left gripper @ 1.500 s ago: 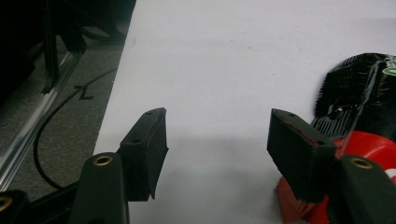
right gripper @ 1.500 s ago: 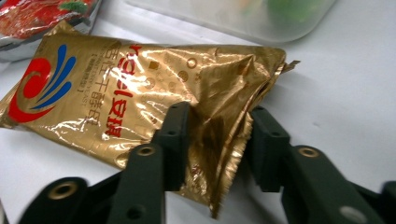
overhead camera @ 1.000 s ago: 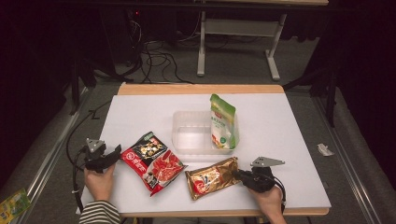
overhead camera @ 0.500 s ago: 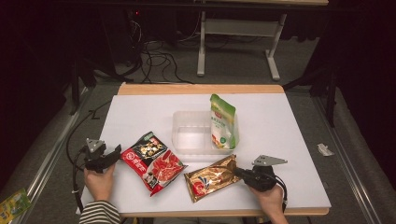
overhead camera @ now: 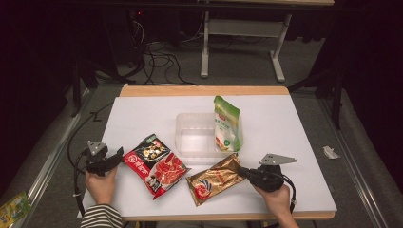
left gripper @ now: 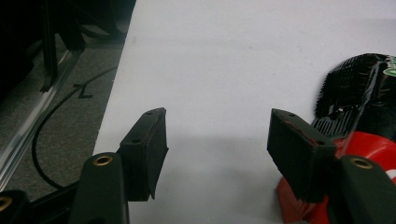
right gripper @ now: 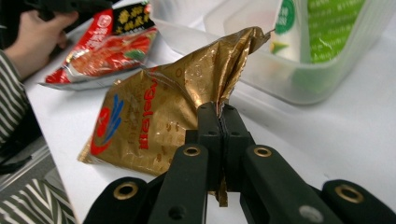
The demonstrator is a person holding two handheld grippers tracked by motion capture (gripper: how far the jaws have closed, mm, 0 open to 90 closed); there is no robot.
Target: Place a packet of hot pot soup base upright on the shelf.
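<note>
Crinkled gold pouch (overhead camera: 215,179) lies flat on table's near edge.

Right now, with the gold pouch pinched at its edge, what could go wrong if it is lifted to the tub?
1. The right gripper holds only the thin edge of the gold pouch; the pouch may slip out or tear.
2. The green pouch already stands in the tub; the gold one could knock it over.
3. The open left gripper sits against the red pouch and may push it.

A white table (overhead camera: 285,133) carries a clear tub (overhead camera: 195,137), a red packet (overhead camera: 154,164) and a gold packet (overhead camera: 216,179).
</note>
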